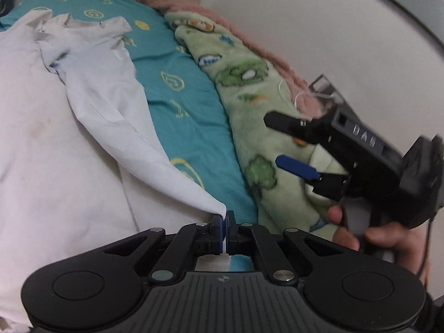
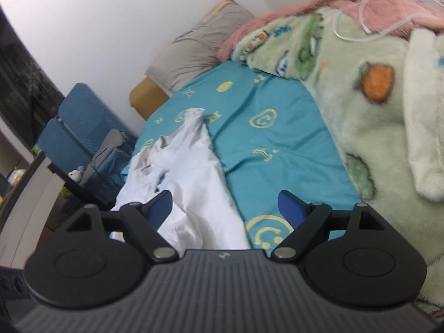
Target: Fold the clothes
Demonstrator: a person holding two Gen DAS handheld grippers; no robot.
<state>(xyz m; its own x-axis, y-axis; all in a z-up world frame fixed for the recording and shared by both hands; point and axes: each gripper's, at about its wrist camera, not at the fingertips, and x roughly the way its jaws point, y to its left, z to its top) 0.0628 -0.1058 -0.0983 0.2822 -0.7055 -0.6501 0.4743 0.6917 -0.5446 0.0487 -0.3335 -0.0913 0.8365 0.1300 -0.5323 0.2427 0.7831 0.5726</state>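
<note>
We are early in the fold. Our left gripper (image 1: 224, 219) is clamped on a corner of the white shirt (image 1: 105, 105), pulling a taut flap from the garment's body, which lies rumpled on the teal bedsheet (image 1: 177, 83) toward ten o'clock. Our right gripper (image 2: 224, 208) hangs with jaws wide apart, holding nothing, the shirt's near edge lying under its left finger. No neat crease shows yet; we judge the flap must still be laid over, and most folds remain. The green fleece blanket (image 1: 249, 83) lies at two o'clock.

Left hand-held gripper (image 1: 224, 217) clamped; right hand-held gripper (image 2: 224, 202) spread wide
</note>
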